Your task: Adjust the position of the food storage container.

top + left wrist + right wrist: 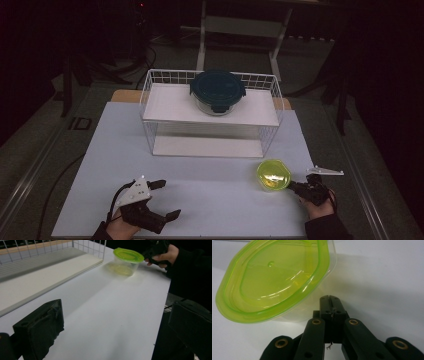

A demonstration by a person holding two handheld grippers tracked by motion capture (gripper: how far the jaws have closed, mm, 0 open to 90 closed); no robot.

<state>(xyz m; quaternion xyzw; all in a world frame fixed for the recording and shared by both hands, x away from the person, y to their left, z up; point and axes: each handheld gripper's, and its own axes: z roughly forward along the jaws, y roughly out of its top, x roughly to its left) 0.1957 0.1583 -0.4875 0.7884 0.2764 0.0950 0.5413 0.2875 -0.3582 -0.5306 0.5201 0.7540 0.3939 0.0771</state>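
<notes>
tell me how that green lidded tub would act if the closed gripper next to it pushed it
The tub looks like thin clear plastic and seems empty, so it is probably light and would slide on the smooth white table. Pushed high by the right gripper, it might tip.
</notes>
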